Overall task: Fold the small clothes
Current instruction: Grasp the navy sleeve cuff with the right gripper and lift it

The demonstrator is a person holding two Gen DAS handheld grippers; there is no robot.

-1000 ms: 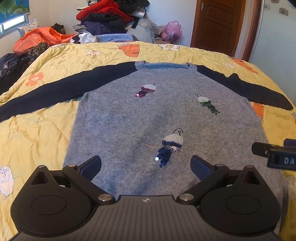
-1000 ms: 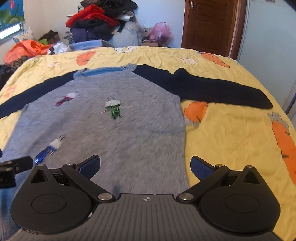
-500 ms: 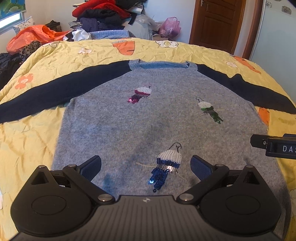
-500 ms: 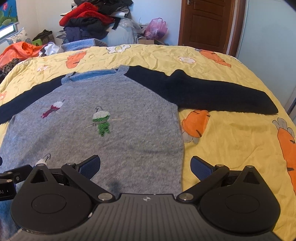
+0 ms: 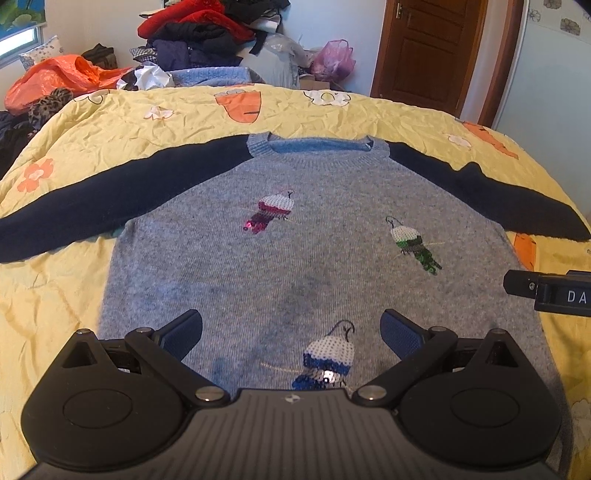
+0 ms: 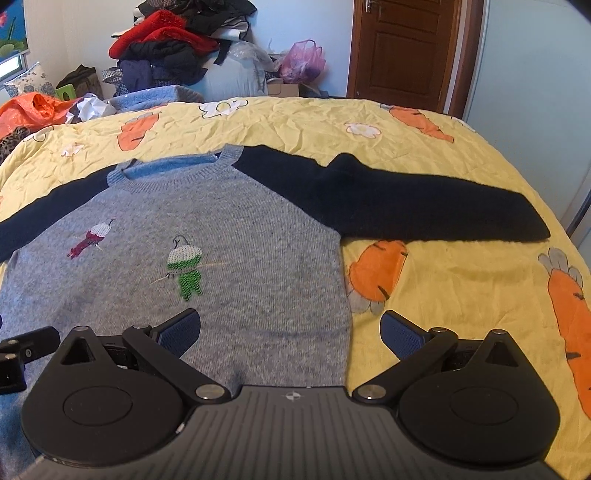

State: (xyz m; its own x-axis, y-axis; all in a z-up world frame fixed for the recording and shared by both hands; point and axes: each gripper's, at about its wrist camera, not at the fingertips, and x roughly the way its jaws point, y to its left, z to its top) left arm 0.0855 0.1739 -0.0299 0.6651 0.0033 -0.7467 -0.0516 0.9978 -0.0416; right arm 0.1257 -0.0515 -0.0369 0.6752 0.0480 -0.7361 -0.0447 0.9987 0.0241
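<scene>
A small grey knitted sweater (image 5: 295,251) with navy sleeves and three sequin birds lies flat, front up, on the yellow bedspread (image 5: 110,118). Both sleeves are spread out sideways. My left gripper (image 5: 291,332) is open above the lower middle of the sweater, near the blue bird (image 5: 327,360), holding nothing. My right gripper (image 6: 290,330) is open over the sweater's (image 6: 240,258) lower right edge, one finger over the grey knit and the other over the bedspread (image 6: 443,295). The right sleeve (image 6: 406,203) stretches away to the right.
The bed's far edge meets a heap of clothes (image 5: 199,33) and an orange bag (image 5: 55,79). A pink bag (image 6: 303,62) and a brown door (image 6: 402,51) stand behind. The other gripper's body shows at the right edge (image 5: 554,293) of the left wrist view.
Both grippers have drawn back toward the sweater's hem and risen slightly, so more of the sweater and its sleeves shows. The jaws stayed open and the sweater has not moved.
</scene>
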